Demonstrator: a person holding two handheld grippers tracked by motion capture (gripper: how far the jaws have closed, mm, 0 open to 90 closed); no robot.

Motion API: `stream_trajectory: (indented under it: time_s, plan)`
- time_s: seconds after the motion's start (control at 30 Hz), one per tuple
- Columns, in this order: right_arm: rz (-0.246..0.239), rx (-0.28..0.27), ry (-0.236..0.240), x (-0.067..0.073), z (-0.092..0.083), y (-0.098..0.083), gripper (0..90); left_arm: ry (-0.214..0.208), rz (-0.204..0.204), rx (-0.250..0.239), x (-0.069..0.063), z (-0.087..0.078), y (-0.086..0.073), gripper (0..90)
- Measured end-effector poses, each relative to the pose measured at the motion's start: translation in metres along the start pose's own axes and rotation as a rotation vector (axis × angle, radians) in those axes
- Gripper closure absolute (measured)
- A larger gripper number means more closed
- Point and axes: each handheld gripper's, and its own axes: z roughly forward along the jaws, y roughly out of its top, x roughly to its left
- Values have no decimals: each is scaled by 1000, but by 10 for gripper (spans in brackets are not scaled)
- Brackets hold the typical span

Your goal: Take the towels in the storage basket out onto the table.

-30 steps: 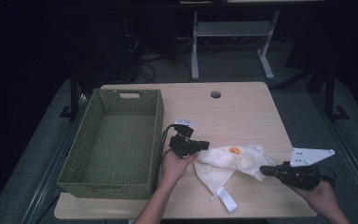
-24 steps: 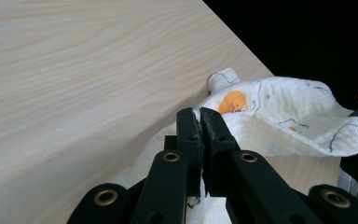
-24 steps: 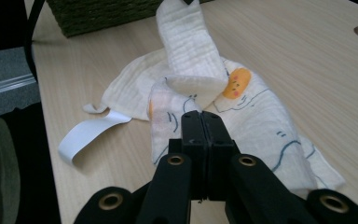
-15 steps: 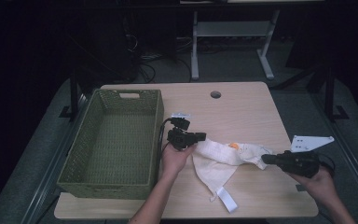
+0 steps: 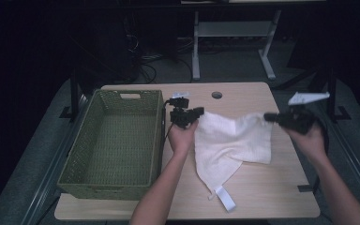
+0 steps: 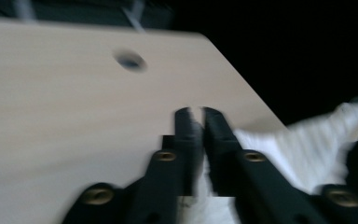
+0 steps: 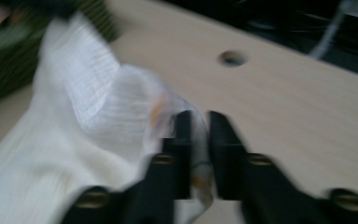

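A green woven basket (image 5: 112,140) sat on the left part of the wooden table (image 5: 258,187), its long side near the table's left edge. A round hole (image 5: 217,95) lay in the tabletop near its far edge. Behind the table a white metal frame (image 5: 232,35) stood on the dark floor, with cables (image 5: 145,65) lying to its left.
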Motion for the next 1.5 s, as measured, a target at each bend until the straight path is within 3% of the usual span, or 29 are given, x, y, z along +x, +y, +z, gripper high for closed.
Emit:
stream_trajectory:
  time_s: [0.03,0.07,0.1,0.17,0.4,0.57,0.67,0.9,1.07,1.17,1.3,1.37,1.5]
  plan:
    - [51,-13,-19,-12,3,8,688,19,-19,-1,2,1,3,665]
    - [84,-17,-28,-19,4,13,639,25,-26,-10,4,1,3,640]
    - [83,-22,-49,-20,3,14,637,20,-24,-11,7,-1,1,613]
    - [55,-13,-49,-16,0,9,636,3,-15,21,7,-3,-5,591]
    - [-44,85,63,18,8,-35,653,-92,3,114,-6,-1,-45,608]
    - [-60,135,109,31,13,-62,665,-145,20,164,-19,-1,-72,615]
    - [-67,143,113,36,11,-76,665,-170,54,205,-27,-5,-83,614]
    - [-107,179,68,41,7,-103,633,-245,74,284,-37,-15,-112,638]
    - [-126,219,17,38,18,-110,620,-251,102,369,-36,-13,-127,636]
    - [-123,232,11,36,24,-112,658,-254,82,416,-30,-8,-136,612]
    - [-121,221,13,37,25,-113,781,-264,106,417,-30,-7,-139,600]
    - [-125,220,21,38,25,-114,832,-244,136,420,-33,-8,-139,593]
    - [-103,219,64,45,15,-114,843,-196,202,430,-36,-14,-139,592]
